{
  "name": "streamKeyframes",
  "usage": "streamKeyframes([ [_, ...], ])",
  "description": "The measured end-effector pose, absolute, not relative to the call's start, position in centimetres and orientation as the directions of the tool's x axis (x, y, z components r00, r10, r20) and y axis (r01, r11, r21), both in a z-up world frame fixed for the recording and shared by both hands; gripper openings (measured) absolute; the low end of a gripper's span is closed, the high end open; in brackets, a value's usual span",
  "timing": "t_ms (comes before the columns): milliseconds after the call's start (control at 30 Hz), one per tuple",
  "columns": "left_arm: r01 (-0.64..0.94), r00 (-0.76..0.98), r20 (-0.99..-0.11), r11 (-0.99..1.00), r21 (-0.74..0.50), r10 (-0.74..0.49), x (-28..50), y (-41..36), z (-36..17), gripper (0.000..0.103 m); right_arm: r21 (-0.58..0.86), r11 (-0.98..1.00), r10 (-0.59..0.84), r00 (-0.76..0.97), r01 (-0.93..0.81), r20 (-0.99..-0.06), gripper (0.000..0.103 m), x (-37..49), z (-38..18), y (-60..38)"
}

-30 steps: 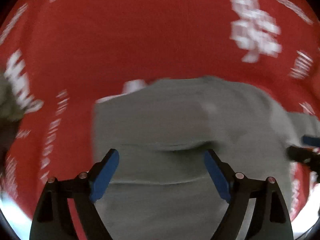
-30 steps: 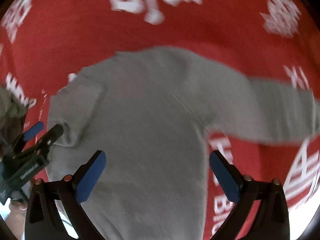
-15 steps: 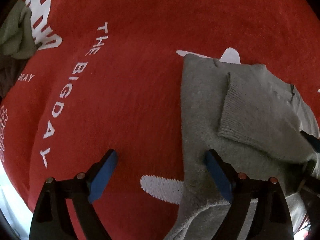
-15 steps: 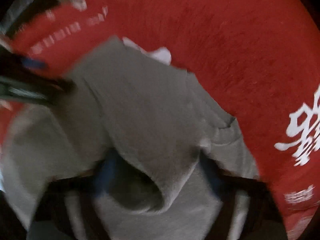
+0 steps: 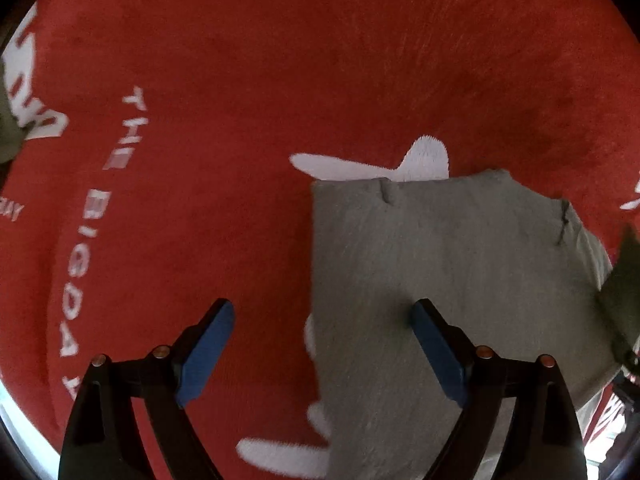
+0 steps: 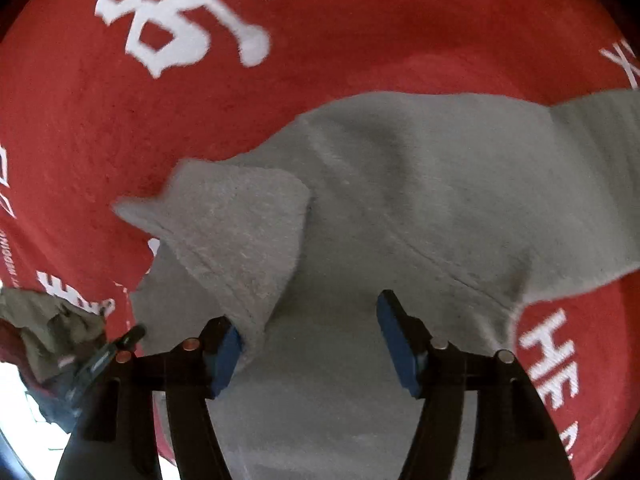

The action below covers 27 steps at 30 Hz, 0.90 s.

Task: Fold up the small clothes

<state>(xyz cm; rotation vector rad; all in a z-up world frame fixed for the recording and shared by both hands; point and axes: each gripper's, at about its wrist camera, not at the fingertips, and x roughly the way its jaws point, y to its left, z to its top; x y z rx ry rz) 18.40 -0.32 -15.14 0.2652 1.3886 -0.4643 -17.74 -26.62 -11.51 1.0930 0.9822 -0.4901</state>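
A small grey sweater [image 6: 420,208] lies on a red cloth [image 6: 360,40]. Its left sleeve [image 6: 240,232] is folded in over the body; the other sleeve [image 6: 592,168] stretches out to the right. My right gripper [image 6: 310,332] is open above the sweater's lower body, its left pad touching the folded sleeve's cuff. In the left wrist view the sweater [image 5: 440,272] fills the right half. My left gripper [image 5: 320,344] is open over the sweater's straight left edge, one finger over red cloth, one over grey.
The red cloth [image 5: 240,80] bears white lettering [image 5: 92,216] and white shapes. An olive-green garment [image 6: 44,324] lies crumpled at the cloth's left edge, next to the left gripper's tip [image 6: 108,356]. The cloth's edge shows at lower left.
The left sleeve has been folded over the body. My right gripper has let go of it and drawn back. My left gripper has shifted slightly along the sweater's left edge.
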Motion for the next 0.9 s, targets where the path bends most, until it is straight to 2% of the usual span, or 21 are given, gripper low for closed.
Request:
streamKeyframes([
  [133,0.454,0.113,-0.987,0.89,-0.052,-0.115,18.2,-1.5,-15.5,0.091,0.455,0.442,0.058,0.481,0.773,-0.875,0.068,-18.4,-10.7,-27.5],
  [267,0.506,0.217,-0.973,0.862,0.039,-0.084,15.9,-1.9,-12.9,0.091,0.361,0.511,0.02,0.409,0.78,-0.912,0.068,-17.2,-10.4,-28.2],
  [333,0.549,0.262,-0.962,0.832,0.08,-0.08,14.0,-1.5,-11.3,0.091,0.364,0.458,0.023,0.398,0.811,-0.917,0.068,-17.9,-10.8,-29.1],
  [433,0.605,0.271,-0.959,0.789,0.103,-0.082,10.8,-0.2,-9.8,0.091,0.349,0.386,-0.055,0.399,0.854,-0.915,0.068,-19.9,-9.5,-29.6],
  [600,0.648,0.256,-0.964,0.752,0.118,-0.069,6.5,1.7,-9.3,0.091,0.319,0.43,-0.079,0.387,0.845,-0.919,0.068,-21.2,-7.1,-27.9],
  [667,0.654,0.273,-0.961,0.742,0.148,-0.049,5.4,2.8,-10.3,0.091,0.377,0.551,-0.03,0.468,0.745,-0.883,0.068,-19.5,-5.3,-25.9],
  [733,0.642,0.281,-0.959,0.747,0.173,-0.02,5.1,3.1,-11.5,0.091,0.482,0.669,0.168,0.516,0.566,-0.84,0.068,-14.9,-4.8,-23.2],
  [800,0.606,0.297,-0.955,0.774,0.184,-0.005,5.2,3.1,-12.0,0.091,0.561,0.723,0.343,0.496,0.402,-0.797,0.068,-9.5,-5.3,-20.5],
  [867,0.556,0.33,-0.944,0.805,0.207,0.014,5.5,3.6,-12.2,0.091,0.581,0.778,0.444,0.443,0.241,-0.779,0.068,-3.2,-5.9,-17.4],
  [900,0.53,0.336,-0.942,0.824,0.202,0.014,5.9,4.0,-12.2,0.091,0.558,0.806,0.445,0.42,0.196,-0.791,0.068,-1.1,-6.1,-16.1],
])
